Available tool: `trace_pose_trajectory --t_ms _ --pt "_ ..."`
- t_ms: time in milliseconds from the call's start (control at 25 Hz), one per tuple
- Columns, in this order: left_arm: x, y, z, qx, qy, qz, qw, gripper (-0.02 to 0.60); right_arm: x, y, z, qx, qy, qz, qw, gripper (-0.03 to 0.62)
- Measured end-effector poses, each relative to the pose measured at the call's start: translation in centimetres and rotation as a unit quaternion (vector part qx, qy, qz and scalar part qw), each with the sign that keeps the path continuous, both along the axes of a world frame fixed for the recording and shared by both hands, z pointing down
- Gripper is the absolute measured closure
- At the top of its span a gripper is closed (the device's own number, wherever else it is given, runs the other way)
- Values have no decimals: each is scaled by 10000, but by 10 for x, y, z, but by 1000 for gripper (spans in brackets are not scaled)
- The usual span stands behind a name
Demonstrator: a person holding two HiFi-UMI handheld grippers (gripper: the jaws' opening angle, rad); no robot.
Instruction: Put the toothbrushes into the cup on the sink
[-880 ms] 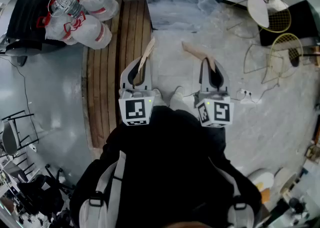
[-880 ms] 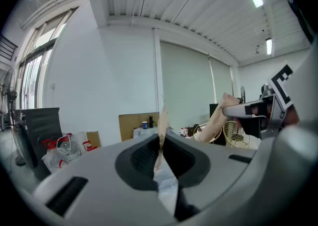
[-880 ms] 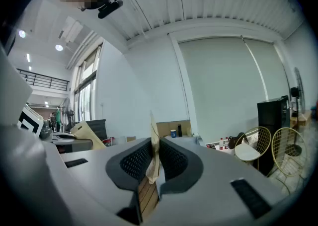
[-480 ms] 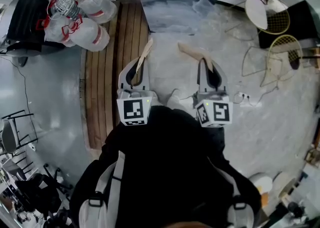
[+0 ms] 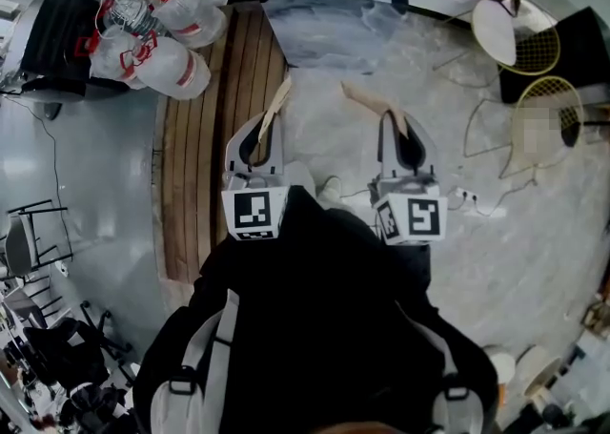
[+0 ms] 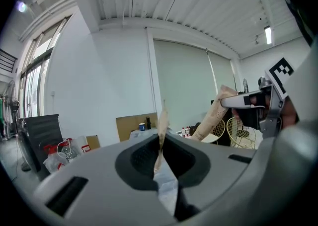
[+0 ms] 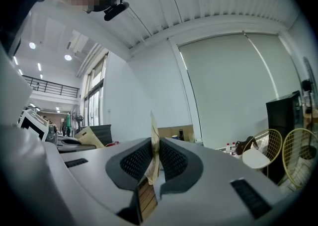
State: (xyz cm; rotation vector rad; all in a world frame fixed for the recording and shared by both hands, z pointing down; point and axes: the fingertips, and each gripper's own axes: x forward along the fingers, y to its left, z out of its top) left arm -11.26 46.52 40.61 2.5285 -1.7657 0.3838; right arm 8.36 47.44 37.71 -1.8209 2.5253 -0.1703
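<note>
Head view: the left tongs (image 5: 264, 129) clamp a paper-wrapped toothbrush (image 5: 279, 96) that juts past their tips. The right tongs (image 5: 397, 127) grip a second toothbrush (image 5: 364, 97) likewise. Both are well short of the sink (image 5: 334, 46) ahead.

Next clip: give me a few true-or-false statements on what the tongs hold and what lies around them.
The left tongs are shut on a paper-wrapped toothbrush. True.
The right tongs are empty. False: they clamp a second wrapped toothbrush.
Both toothbrushes sit in a cup. False: each is held in tongs over the floor.
Large water bottles lie beside a wooden strip. True.
</note>
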Motion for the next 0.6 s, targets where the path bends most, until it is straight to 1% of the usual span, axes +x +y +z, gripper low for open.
trace_pose_trajectory --t_ms 200,240,400,600 --pt "5 -6 7 -70 -205 42 9998 555 9 -8 8 -80 -35 -30 10000 553" --pt "6 -9 7 -63 -191 40 9998 555 10 -11 9 -86 -39 -29 10000 553" --pt "12 -28 9 -33 92 -38 9999 555 12 -29 14 -123 1 -34 9999 553" --pt "8 -75 16 -27 143 -68 9999 555 12 -74 13 -87 72 -60 9999 553"
